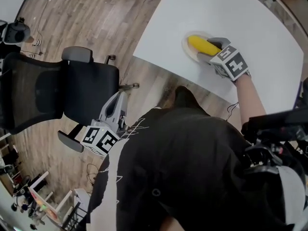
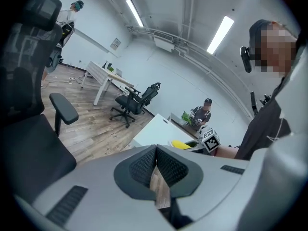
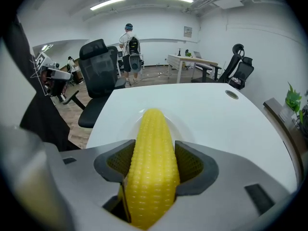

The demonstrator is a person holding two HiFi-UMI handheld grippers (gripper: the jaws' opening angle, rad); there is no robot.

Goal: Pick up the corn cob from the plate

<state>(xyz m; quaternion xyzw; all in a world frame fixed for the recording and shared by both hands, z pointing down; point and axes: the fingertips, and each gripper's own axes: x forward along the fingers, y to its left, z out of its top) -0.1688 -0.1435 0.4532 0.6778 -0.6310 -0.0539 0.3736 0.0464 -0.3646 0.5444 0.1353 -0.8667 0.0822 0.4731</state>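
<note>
Yellow corn cob (image 3: 153, 129), resting on the plate (image 1: 187, 50) at the table (image 1: 250, 13) edge, is pinched at both flanks by the right gripper (image 3: 154, 160), apparently for lifting, while the left gripper (image 2: 156, 163), closed on nothing, hangs aside unused.

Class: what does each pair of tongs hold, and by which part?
Right tongs pinch the corn cob by its sides, toward its near end. Left tongs are shut, empty.

White smooth-topped table (image 1: 250, 13), rounded corner, on wood-plank floor (image 1: 96, 13). Directly on table, near edge closest to person: round white plate (image 1: 186, 49). Small round grey grommet (image 3: 231, 94) set in tabletop, well apart from plate.
</note>
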